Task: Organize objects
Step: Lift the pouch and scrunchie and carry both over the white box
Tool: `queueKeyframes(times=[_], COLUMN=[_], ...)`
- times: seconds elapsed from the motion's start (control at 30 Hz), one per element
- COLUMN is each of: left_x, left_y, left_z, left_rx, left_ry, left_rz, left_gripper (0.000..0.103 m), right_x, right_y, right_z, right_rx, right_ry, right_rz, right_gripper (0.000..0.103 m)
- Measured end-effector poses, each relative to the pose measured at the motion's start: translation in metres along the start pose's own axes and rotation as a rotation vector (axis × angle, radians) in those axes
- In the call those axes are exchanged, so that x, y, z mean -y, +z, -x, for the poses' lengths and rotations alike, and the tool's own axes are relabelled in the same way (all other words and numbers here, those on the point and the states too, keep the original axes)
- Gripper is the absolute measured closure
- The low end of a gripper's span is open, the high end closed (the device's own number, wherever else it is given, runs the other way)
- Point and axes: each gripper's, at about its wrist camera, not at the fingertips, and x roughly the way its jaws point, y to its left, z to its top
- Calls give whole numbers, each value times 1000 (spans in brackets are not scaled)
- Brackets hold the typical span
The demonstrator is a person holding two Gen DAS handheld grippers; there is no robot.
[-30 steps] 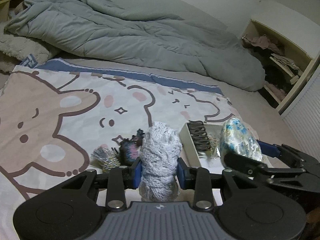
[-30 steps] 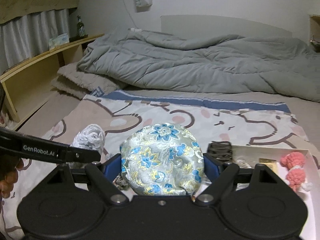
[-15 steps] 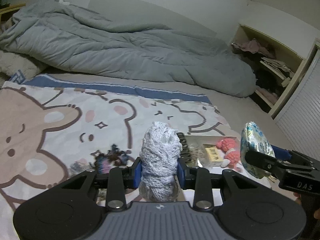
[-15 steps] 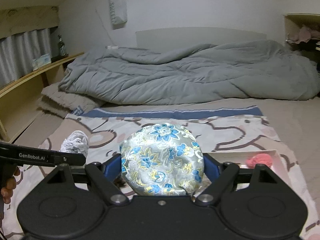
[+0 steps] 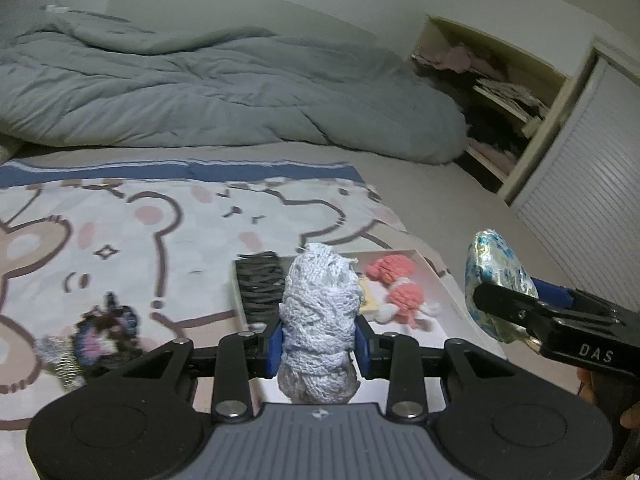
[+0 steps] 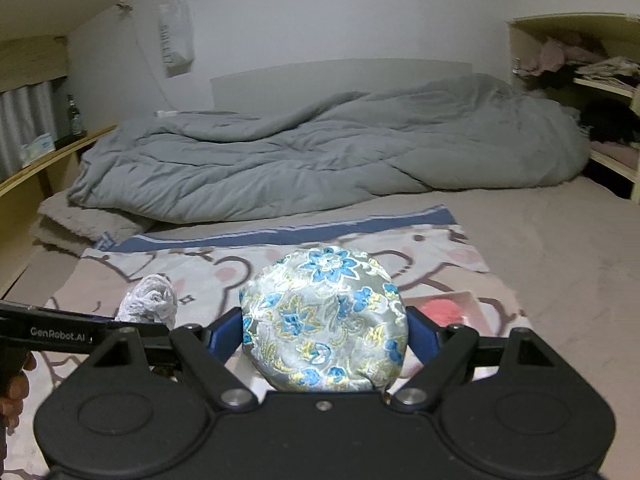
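Right now you hold something in each hand. Your left gripper (image 5: 318, 344) pinches a pale knitted yarn bundle (image 5: 319, 320) that stands upright between the blue pads, its long axis pointing up out of the jaws. Your right gripper (image 6: 325, 340) is clamped on a round floral satin pouch (image 6: 324, 320), gripped across its width; from the left wrist camera that pouch (image 5: 496, 280) hangs at about 3 o'clock, well above the bedding.

What the coming move turns on is the white box (image 5: 452, 300) on the cartoon bear blanket (image 5: 140, 240). From the left gripper it lies straight ahead and a little right, roughly 12 to 1 o'clock, just beyond and below the yarn. Its long side runs away from you, toward the grey duvet (image 5: 200, 92). Inside it lie a black coiled hair tie set (image 5: 258, 284) at the left end and a pink pom-pom piece (image 5: 396, 288) in the middle, leaving bare floor toward 3 o'clock.

I'd judge your left hand the nearer one to the box; the right sits higher and off its right side. Loose dark fuzzy items (image 5: 104, 328) wait on the blanket at 9 o'clock.
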Motion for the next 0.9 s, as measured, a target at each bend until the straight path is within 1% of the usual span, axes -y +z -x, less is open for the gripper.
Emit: queueKeyframes(times=[0.13, 0.33, 0.5, 0.73, 0.9], left_x=[24, 55, 70, 82, 82], left_y=[-5, -17, -26, -42, -50], left_z=[-20, -52, -79, -113, -131], left_rx=[-26, -82, -138, -199, -214], left_ry=[-15, -66, -114, -136, -135], left_rz=[-56, -94, -42, 29, 93], left_gripper=[66, 66, 66, 66, 66], right_x=[21, 51, 73, 92, 98], right_y=[-7, -19, -29, -42, -47], right_z=[-2, -9, -19, -37, -49], right_rx=[-23, -68, -117, -181, -217], right_ry=[-40, -95, -139, -174, -180], right_rz=[-15, -46, -88, -121, -141], right_gripper=[18, 19, 19, 19, 19])
